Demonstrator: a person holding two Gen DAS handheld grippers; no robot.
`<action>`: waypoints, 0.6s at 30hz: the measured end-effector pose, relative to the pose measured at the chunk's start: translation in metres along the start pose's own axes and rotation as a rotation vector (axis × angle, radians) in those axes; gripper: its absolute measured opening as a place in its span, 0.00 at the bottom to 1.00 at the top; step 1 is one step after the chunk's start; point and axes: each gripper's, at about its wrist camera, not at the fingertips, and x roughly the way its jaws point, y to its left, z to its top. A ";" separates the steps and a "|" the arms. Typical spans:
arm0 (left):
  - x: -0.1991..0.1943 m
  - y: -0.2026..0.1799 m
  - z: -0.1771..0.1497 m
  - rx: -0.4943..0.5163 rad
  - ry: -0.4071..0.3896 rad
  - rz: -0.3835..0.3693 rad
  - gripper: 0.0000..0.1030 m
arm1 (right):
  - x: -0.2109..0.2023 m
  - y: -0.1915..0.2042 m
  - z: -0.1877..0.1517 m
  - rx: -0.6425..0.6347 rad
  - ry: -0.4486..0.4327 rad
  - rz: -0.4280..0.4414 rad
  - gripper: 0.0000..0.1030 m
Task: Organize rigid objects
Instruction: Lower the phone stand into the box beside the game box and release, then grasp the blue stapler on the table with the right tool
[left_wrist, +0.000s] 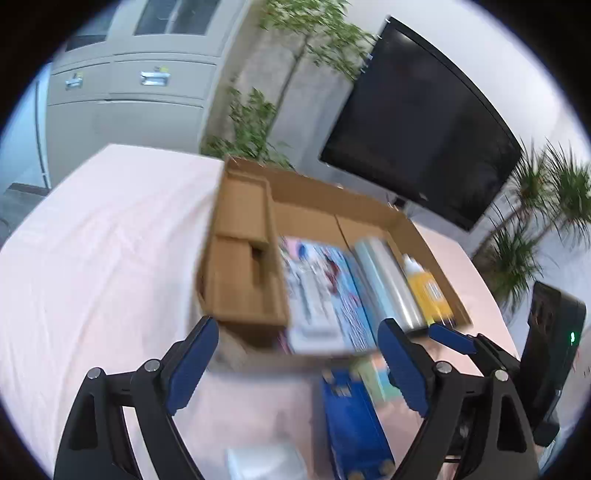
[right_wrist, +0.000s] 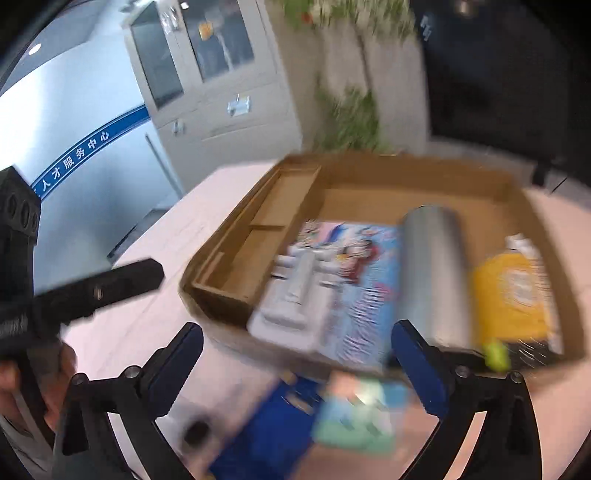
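An open cardboard box (left_wrist: 314, 195) (right_wrist: 406, 166) lies on a pink-covered table. In it are a cartoon-printed flat pack (left_wrist: 343, 288) (right_wrist: 369, 266) with a white plastic tray (left_wrist: 314, 321) (right_wrist: 295, 306) on it, a silvery cylinder (left_wrist: 388, 280) (right_wrist: 432, 273) and a yellow bottle (left_wrist: 428, 291) (right_wrist: 513, 295). On the table in front of the box lie a blue box (left_wrist: 351, 424) (right_wrist: 273, 432) and a teal box (left_wrist: 373, 373) (right_wrist: 362, 417). My left gripper (left_wrist: 297, 365) and my right gripper (right_wrist: 301, 369) both hover open above these, gripping nothing.
The pink table (left_wrist: 92, 258) stretches to the left. A black screen (left_wrist: 424, 129), plants (left_wrist: 535, 229) and a grey cabinet (left_wrist: 129, 92) stand behind it. A whitish object (left_wrist: 258, 461) lies near the front. A hand (right_wrist: 22, 369) shows at the right wrist view's left edge.
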 end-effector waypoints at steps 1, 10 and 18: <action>0.007 -0.003 -0.006 -0.008 0.047 -0.013 0.85 | -0.006 -0.001 -0.012 -0.007 0.010 -0.006 1.00; 0.085 -0.047 -0.051 -0.027 0.410 -0.050 0.72 | -0.037 -0.030 -0.110 0.056 0.159 0.098 0.98; 0.088 -0.095 -0.072 -0.063 0.490 -0.267 0.65 | -0.078 -0.046 -0.120 -0.016 0.114 0.149 0.95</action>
